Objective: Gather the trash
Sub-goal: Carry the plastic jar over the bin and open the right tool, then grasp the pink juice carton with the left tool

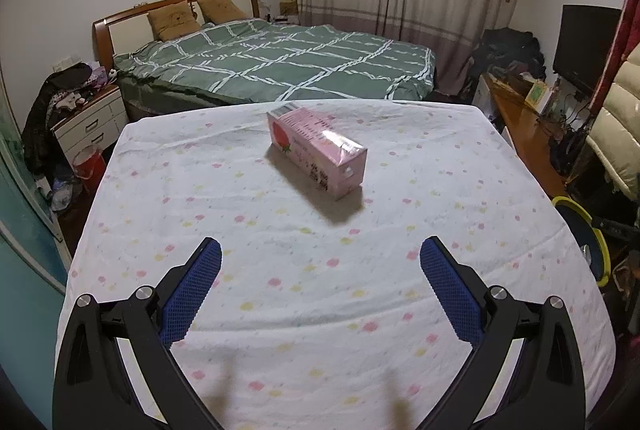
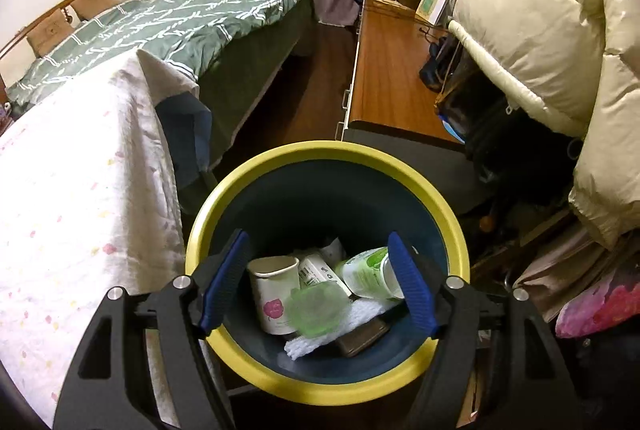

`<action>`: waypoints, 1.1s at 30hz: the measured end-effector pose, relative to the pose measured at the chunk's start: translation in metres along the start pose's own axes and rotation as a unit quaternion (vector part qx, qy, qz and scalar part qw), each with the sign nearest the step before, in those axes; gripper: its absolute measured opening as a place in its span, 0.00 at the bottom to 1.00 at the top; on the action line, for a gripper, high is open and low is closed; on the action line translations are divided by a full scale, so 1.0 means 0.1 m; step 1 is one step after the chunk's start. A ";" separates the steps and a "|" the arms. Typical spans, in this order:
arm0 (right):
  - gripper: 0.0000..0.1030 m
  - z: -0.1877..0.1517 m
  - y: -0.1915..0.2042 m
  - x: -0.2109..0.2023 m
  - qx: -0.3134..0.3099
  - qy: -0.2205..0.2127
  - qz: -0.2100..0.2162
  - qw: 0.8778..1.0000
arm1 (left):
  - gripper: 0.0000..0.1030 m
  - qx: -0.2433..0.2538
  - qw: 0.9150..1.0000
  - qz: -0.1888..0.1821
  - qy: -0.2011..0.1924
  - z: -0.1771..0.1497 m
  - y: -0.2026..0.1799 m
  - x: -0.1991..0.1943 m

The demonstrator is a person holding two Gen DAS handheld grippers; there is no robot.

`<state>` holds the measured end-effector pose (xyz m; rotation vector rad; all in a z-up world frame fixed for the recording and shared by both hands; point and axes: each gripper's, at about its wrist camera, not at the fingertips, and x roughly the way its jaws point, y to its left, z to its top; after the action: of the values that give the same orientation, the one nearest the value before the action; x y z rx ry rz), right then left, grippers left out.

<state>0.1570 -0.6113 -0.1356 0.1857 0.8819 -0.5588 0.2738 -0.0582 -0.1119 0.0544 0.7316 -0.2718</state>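
While both grippers stand spread and empty, we risk knocking the pink carton (image 1: 318, 149), frame centre, off the table (image 1: 460, 270).

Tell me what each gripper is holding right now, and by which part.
Nothing is held. The left gripper is open above the tablecloth, short of the pink carton. The right gripper hangs open and empty over the bin.
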 end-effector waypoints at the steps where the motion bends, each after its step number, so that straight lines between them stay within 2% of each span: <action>1: 0.67 0.01 -0.01 -0.01 0.002 0.000 0.004 1.000 | 0.95 0.001 1.000 0.004 0.003 0.04 -0.03 0.02; 7: 0.67 0.00 -0.11 0.04 0.006 0.007 0.022 1.000 | 0.95 -0.013 0.999 0.028 0.035 0.44 -0.20 0.29; 10: 0.67 -0.01 -0.14 0.05 0.007 0.008 0.033 0.999 | 0.95 -0.042 0.996 0.033 0.071 0.77 -0.19 0.54; 13: 0.67 -0.01 -0.12 0.05 0.004 0.007 0.046 0.999 | 0.95 -0.081 0.990 0.033 0.115 1.03 -0.10 0.84; 15: 0.67 -0.02 -0.10 0.05 -0.001 0.005 0.052 0.999 | 0.95 -0.118 0.980 0.030 0.158 1.19 -0.01 1.14; 17: 0.67 -0.02 -0.06 0.04 -0.007 0.003 0.059 0.998 | 0.95 -0.143 0.972 0.040 0.181 1.28 0.04 1.33; 22: 0.67 -0.02 -0.01 0.03 -0.018 0.003 0.070 0.997 | 0.94 -0.153 0.965 0.077 0.199 1.39 0.09 1.60; 24: 0.67 -0.02 0.00 0.03 -0.022 0.004 0.073 0.997 | 0.84 -0.167 0.958 0.084 0.217 1.39 0.15 1.72; 27: 0.67 -0.03 0.00 0.03 -0.024 0.004 0.078 0.997 | 0.74 -0.183 0.950 0.083 0.237 1.38 0.22 1.84; 33: 0.67 -0.05 -0.03 0.03 -0.024 0.004 0.084 0.996 | 0.57 -0.197 0.944 0.079 0.253 1.35 0.28 1.95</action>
<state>0.1534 -0.6131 -0.1409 0.2161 0.8780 -0.3789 0.5077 -0.0950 -0.1433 -0.2050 1.2753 0.0539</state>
